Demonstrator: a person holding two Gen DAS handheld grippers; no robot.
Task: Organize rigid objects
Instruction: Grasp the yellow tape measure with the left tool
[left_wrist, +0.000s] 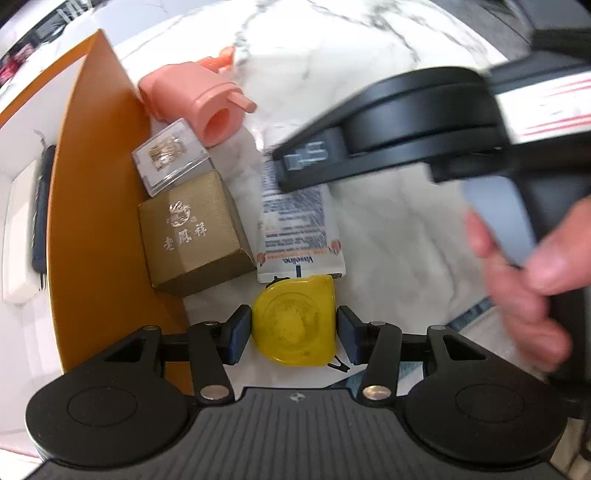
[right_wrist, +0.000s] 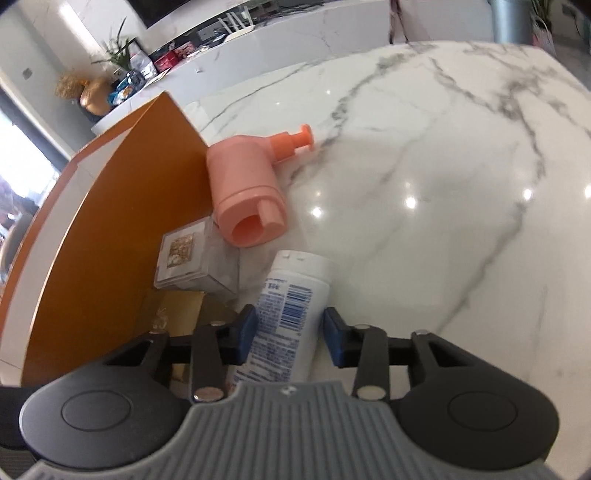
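My left gripper has its pads against both sides of a yellow tape measure that rests on the marble table. My right gripper straddles a white Vaseline bottle lying on the table; a small gap shows at the right pad. The bottle also shows in the left wrist view, partly under the right gripper's body. A pink plastic piece, a clear case and a gold box line up along an orange box wall.
The marble table stretches to the right and far side. The orange box holds a dark pen and a white item inside. A hand holds the right gripper's handle. A counter with plants stands beyond the table.
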